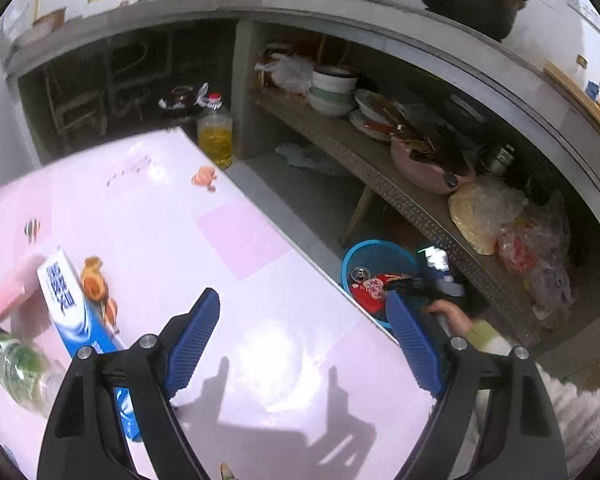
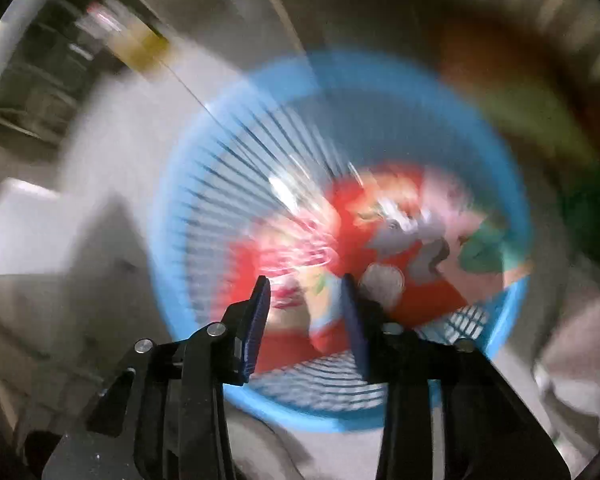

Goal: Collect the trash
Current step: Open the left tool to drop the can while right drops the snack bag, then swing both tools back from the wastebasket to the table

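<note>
A pink tabletop [image 1: 228, 240] fills the left view, with the blue trash basket [image 1: 354, 258] on the floor at its 3 o'clock edge. The left hand-held gripper [image 1: 304, 320] angles down over the tabletop, jaws wide and empty. The right hand-held gripper [image 2: 305, 282] points steeply down into the basket [image 2: 188, 184] over red wrappers [image 2: 432, 298], jaws narrowly parted, nothing visibly between them.

My table [image 1: 260, 240]: glossy pink sheet, smooth. Basket [image 1: 354, 256]: blue slatted plastic. My pads [image 1: 196, 336]: ribbed blue rubber. Shelf [image 1: 380, 172]: rough patterned board.

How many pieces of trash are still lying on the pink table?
2: a blue and white box near the table's left edge and a clear plastic bottle just left of it. Others may lie outside the view.
</note>
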Demonstrator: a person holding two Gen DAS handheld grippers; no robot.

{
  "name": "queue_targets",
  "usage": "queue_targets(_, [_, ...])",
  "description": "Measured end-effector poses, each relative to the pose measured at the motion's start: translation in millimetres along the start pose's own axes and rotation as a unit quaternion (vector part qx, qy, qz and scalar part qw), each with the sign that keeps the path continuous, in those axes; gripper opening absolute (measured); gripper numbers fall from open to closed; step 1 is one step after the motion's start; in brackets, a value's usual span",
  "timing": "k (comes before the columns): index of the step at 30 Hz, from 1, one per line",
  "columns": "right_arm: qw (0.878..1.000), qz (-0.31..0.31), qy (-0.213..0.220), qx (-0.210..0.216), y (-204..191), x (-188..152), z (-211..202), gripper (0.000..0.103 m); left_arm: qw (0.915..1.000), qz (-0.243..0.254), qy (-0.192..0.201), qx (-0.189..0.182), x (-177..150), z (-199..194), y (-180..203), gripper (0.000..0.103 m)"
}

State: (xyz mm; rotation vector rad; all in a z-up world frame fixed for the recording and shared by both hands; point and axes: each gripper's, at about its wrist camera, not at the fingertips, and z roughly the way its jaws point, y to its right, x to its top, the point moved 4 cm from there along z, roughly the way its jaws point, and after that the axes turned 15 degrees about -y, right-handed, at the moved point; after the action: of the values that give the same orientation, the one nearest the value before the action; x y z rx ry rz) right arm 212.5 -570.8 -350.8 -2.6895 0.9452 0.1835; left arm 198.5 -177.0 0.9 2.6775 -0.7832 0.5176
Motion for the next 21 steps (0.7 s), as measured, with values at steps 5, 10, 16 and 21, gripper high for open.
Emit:
queue_targets(5, [0.995,0.051,-0.087,-0.006,24,18,57,0.024,0.9999,-0.005,-0.006,0.009,-7,1,-11,0.083])
queue_targets(10, [0.993,0.037,-0.104,-0.041,12,31,72,0.025,0.9998,-0.008,-0.008,0.013,-5,3,-17,0.083])
queue_targets(16, [0.991,0.044,-0.115,-0.056,23,44,84,0.027,0.9998,-0.015,-0.005,0.008,-10,2,-20,0.083])
queue_targets(21, [0.993,0.034,-0.104,-0.054,33,18,67,0.051,0.9997,-0.025,0.001,0.003,-16,-5,-25,0.083])
